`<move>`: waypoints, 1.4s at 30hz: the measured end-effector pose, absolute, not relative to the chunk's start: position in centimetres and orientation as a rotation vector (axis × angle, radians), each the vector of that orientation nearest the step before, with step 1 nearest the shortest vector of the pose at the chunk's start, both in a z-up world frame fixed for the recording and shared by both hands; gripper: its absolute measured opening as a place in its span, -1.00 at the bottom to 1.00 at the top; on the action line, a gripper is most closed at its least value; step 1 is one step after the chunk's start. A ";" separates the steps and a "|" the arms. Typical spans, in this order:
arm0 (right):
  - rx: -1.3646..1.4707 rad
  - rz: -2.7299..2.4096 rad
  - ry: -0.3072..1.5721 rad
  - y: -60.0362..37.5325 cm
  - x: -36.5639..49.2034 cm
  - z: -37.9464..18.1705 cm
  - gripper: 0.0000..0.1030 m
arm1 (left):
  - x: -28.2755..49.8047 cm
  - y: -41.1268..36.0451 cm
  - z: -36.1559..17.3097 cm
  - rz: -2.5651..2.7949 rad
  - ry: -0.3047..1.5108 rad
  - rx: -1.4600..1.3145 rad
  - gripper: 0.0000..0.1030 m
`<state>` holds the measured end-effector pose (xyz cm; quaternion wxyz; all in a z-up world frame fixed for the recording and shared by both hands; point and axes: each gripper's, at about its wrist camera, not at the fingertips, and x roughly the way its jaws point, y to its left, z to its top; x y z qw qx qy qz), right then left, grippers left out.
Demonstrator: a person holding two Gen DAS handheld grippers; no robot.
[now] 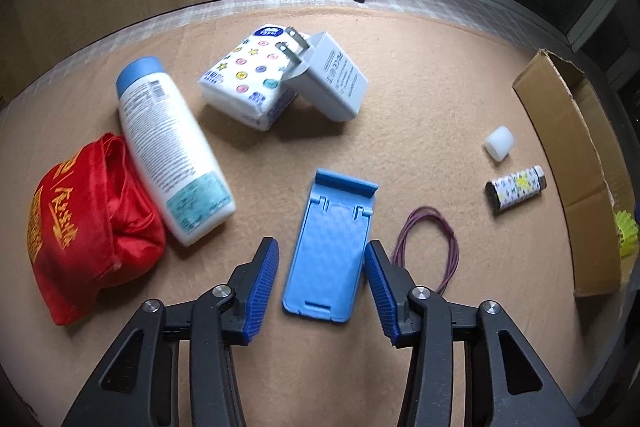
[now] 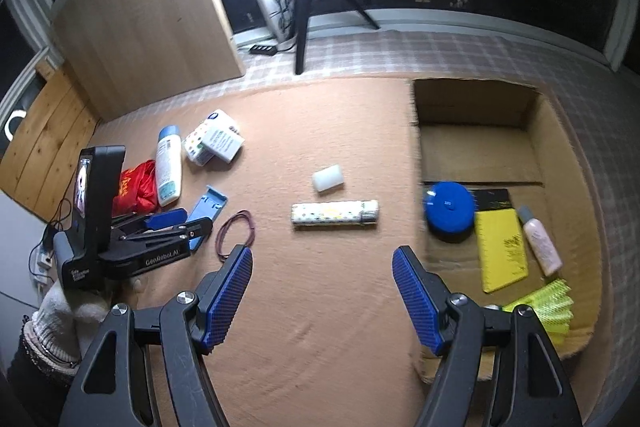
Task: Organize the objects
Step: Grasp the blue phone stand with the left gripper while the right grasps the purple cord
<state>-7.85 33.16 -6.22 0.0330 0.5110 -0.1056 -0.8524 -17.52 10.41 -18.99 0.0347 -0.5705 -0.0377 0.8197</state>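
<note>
left gripper (image 1: 320,269) is spread wide around the flat blue plastic phone stand (image 1: 330,247) on the tan felt tabletop (image 1: 420,87), looks lined up to pinch its long sides. right gripper (image 2: 322,277) hangs open and empty near the open cardboard box (image 2: 472,107), probably since sorted stuff goes in there.

phone stand (image 1: 330,247) flat on table (image 1: 420,99), between fingers of left claw (image 1: 322,265). elastic loop (image 1: 426,247) just right of stand. bottle (image 1: 172,151) lying left of stand, touching cloth bag (image 1: 80,227) further left. tissue pack (image 1: 248,83) behind stand, charger (image 1: 332,79) leaning on its right side. cap (image 1: 499,143) and, nearer, tube (image 1: 516,189) well right. cardboard box (image 2: 480,115) at right table edge; inside: round container (image 2: 448,209), notebook (image 2: 502,251) right of it, small bottle (image 2: 540,243) further right, shuttlecock (image 2: 548,307) nearest.
</note>
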 end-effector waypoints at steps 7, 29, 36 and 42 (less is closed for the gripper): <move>1.597 -2.485 -0.199 28.5 -10.1 -8.5 0.34 | -16.4 9.5 -18.9 2.529 -0.104 -1.751 -0.14; 1.684 -2.325 0.245 20.2 -14.3 -14.6 0.34 | -15.3 6.7 -18.9 2.552 -0.130 -1.756 -0.15; 1.693 -2.319 0.286 20.1 -14.4 -15.1 0.34 | -15.3 6.7 -18.8 2.551 -0.121 -1.754 -0.16; 1.690 -2.327 0.277 20.5 -14.3 -15.0 0.16 | -15.5 6.7 -18.7 2.535 -0.141 -1.744 -0.16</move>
